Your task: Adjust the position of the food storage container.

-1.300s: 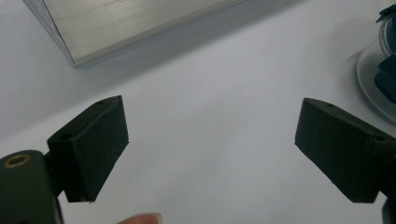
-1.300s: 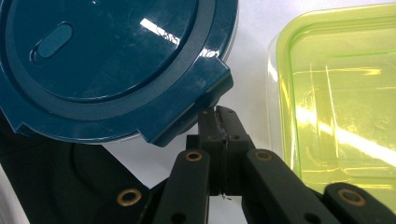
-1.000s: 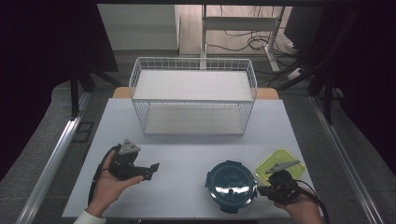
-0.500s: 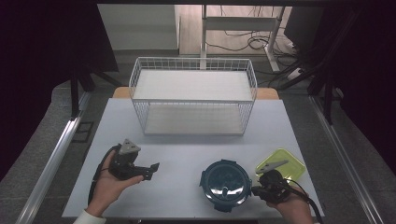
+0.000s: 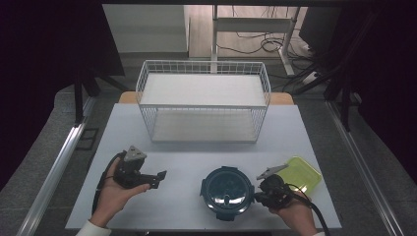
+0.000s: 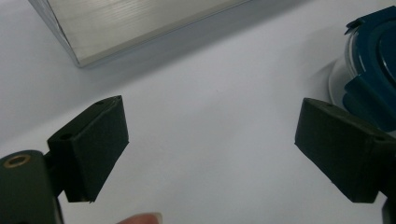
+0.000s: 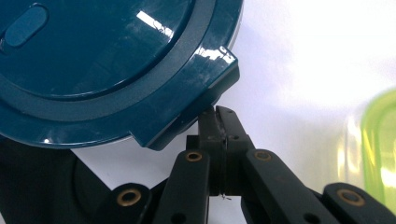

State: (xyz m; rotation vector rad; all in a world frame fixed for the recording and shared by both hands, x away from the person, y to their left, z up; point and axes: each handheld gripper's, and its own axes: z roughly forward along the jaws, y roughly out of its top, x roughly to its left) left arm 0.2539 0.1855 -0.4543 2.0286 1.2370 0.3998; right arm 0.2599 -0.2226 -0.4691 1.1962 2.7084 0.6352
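As the right gripper (image 5: 256,191) reaches the blue container (image 5: 227,188) (jaws clenched), left gripper (image 5: 158,178) unmoved, jaws released.

A white counter (image 5: 196,147) stands on a grey floor (image 5: 44,162), with dark curtains (image 5: 49,59) at both sides. Beyond it, a pale wall panel (image 5: 142,27), a wooden floor strip with tangled cables (image 5: 251,44) and metal table legs (image 5: 287,37).

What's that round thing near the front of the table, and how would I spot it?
Start at the white wire basket at the back of the table, then come toward the person. Near the front edge, between the two hands, sits a round container with a dark teal snap-on lid. Its neighbour, the yellow-green container, is flat and rectangular.
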